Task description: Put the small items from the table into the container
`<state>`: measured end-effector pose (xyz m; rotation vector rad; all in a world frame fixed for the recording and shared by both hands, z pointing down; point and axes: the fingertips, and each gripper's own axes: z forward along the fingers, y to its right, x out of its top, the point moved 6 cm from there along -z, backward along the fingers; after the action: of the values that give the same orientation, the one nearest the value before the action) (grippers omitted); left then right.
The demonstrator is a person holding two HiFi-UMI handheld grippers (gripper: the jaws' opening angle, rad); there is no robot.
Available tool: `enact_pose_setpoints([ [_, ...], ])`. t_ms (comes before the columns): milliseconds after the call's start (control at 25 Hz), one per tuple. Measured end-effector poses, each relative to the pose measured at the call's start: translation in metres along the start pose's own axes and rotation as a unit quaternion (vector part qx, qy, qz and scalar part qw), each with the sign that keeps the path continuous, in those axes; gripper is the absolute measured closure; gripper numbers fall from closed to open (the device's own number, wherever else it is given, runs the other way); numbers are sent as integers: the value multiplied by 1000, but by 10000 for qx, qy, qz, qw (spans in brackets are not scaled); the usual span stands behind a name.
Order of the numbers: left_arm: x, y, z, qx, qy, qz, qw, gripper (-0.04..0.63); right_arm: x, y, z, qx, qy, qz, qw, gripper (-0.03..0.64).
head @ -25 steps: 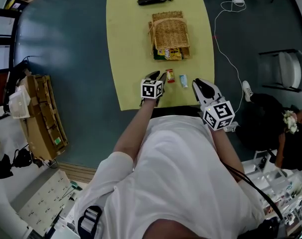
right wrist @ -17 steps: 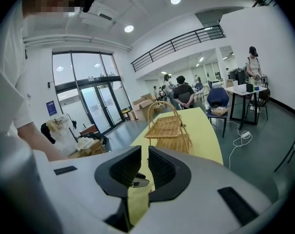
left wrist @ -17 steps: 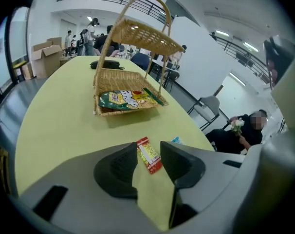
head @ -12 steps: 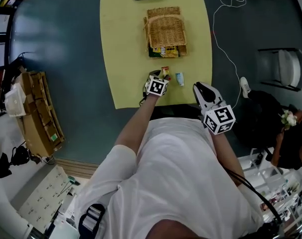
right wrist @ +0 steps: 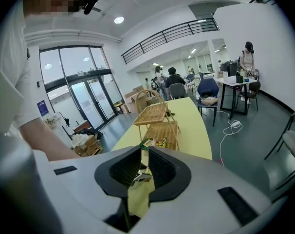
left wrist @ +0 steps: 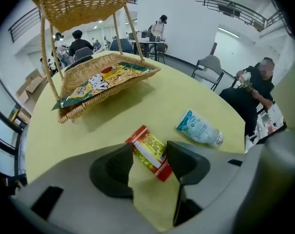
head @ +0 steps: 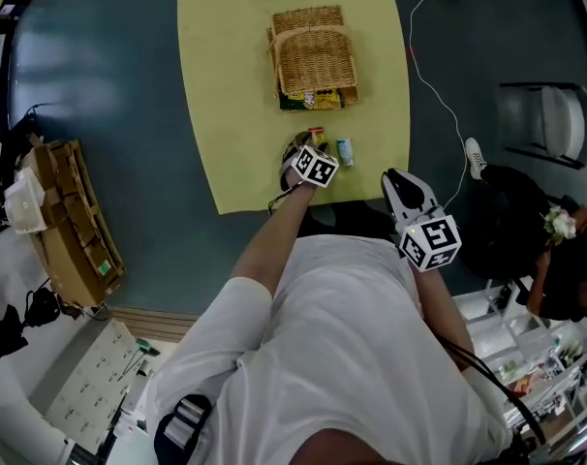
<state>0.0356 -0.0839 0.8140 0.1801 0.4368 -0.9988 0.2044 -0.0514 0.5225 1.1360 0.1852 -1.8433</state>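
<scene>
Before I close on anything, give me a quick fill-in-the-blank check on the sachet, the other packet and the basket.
The red sachet lies between the jaws of the ____ gripper.
Seen from that gripper's view, the blue-and-white packet lies on the table to the sachet's ____.
The snack bag sits in the wicker basket's ____ tray.
Missing words: left; right; lower.
The left gripper's jaws are opening, with the sachet lying on the table between them.

Both grippers by the table (head: 226, 85) edge.
Left gripper (head: 298, 150) tilts steeply down, jaws opening astride a packet (left wrist: 148, 150); right gripper (right wrist: 143, 167) nearly closed, empty.
</scene>
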Motion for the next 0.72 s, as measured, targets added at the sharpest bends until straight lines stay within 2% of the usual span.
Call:
enact_pose_setpoints([
  [200,3,-3,-12,-48,122,-212,9997,446,3,-1,3,14,15,-4,10000,563],
  [320,2,-7,-18,-198,197,-521,9983,487,5,-2,6,23,58,-12,10000,563],
  [400,0,-12,-24,-259,277,-723,9967,540,6,-3,6,36,80,-28,10000,563],
  [520,-4,-18,-31,-349,350,-938,9944,549,8,-7,7,74,107,-58,9999,563],
  [720,-2,-31,-45,-358,550,-1029,9925,552,12,-19,11,126,184,-124,9997,563],
])
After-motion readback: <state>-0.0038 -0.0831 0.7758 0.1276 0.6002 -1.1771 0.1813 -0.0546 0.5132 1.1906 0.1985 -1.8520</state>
